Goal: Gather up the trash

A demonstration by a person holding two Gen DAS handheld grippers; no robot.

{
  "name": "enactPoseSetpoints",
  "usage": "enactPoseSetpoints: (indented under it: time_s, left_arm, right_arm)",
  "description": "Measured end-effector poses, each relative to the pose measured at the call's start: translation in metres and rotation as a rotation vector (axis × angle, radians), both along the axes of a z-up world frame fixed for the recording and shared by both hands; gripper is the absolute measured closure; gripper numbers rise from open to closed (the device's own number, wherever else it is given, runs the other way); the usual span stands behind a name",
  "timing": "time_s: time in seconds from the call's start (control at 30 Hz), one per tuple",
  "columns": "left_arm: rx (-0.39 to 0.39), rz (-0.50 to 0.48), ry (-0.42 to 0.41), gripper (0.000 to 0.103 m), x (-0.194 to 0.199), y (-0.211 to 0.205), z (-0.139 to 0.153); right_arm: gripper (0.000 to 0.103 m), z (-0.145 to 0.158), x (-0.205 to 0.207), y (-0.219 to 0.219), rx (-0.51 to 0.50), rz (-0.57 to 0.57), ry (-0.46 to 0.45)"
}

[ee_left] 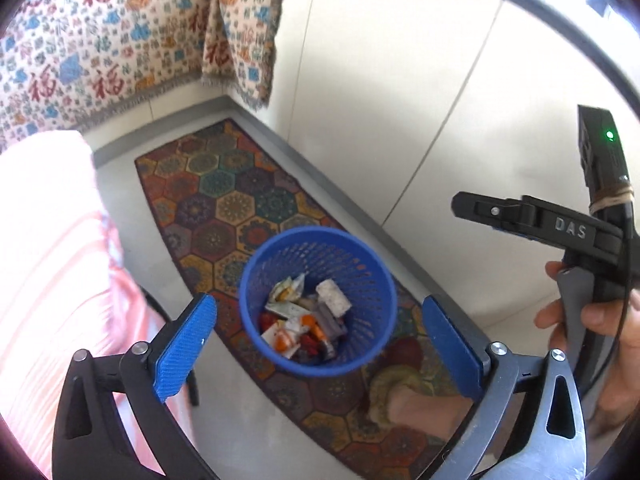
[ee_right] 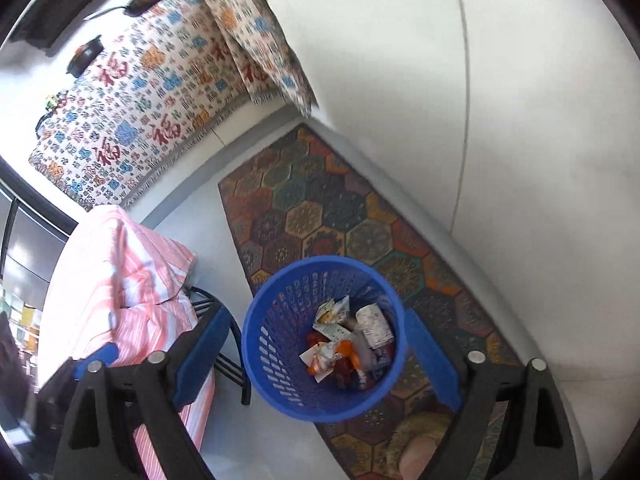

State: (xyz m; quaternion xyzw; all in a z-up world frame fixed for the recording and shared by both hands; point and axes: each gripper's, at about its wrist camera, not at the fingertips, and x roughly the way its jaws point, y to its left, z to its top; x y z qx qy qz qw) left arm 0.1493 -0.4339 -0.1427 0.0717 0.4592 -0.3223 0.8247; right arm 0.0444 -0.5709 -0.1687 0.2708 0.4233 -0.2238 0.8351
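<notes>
Blue-padded and spread wide, the left claw (ee_left: 320,344) hung empty above a round blue perforated plastic wastebasket (ee_left: 280,356), its two pads framing the basket's rim on either side without touching it. Inside the basket lay the collected trash (ee_left: 308,320): crumpled white and orange wrappers, a pale speckled block and some red scraps, heaped on the bottom. From the right wrist view, the right claw (ee_right: 316,360) likewise stood well open with nothing between its pads, poised over the same basket (ee_right: 276,376) and the same heap of wrappers (ee_right: 344,340). The basket stood on a long multicoloured rug patterned with hexagonal medallions (ee_left: 224,200), which lay along the foot of a plain white wall (ee_left: 400,80) on a pale grey floor (ee_left: 132,216). In the left wrist view the person's hand (ee_left: 600,320) gripped the black handle of the right-hand tool at the frame's right edge, a green light glowing on its housing. A pink-and-white striped cloth (ee_right: 120,288) was draped over a dark metal frame just beside the basket, on the left of both views. Beyond the rug, a cream fabric printed with red characters and blue and orange motifs (ee_right: 132,112), fringed along its lower edge, hung down. A bare foot (ee_left: 424,404) rested on the rug near the basket.
</notes>
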Motion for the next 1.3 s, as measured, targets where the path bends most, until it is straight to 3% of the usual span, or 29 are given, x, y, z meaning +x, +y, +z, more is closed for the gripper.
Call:
enactPoseSetpoints:
  time_s: [0.07,0.27,0.37,0.57,0.8,0.93,1.3]
  left_arm:
    - [0.024,0.017,-0.029,0.001,-0.014,0.010,0.015]
    - [0.039,0.093,-0.194,0.001,-0.059,0.043,0.058]
    - [0.006,0.114,-0.213,0.001,-0.071,0.059,0.074]
    - [0.071,0.161,-0.275,0.001,-0.092,0.073,0.095]
    - [0.067,0.169,-0.202,0.001,-0.104,0.090,0.096]
    - [0.054,0.177,-0.181,0.001,-0.106,0.095,0.098]
    - [0.066,0.196,-0.173,0.001,-0.110,0.093,0.097]
  right_arm:
    - [0.000,0.020,-0.018,0.019,-0.049,-0.008,-0.036]
    - [0.000,0.069,-0.066,0.098,-0.215,-0.007,-0.029]
    - [0.000,0.091,-0.079,0.135,-0.307,0.033,-0.018]
    - [0.000,0.118,-0.105,0.169,-0.352,0.051,-0.051]
    - [0.000,0.118,-0.122,0.186,-0.279,0.051,-0.061]
    - [0.000,0.123,-0.123,0.205,-0.344,0.044,-0.010]
    - [0.000,0.126,-0.130,0.222,-0.371,0.042,0.017]
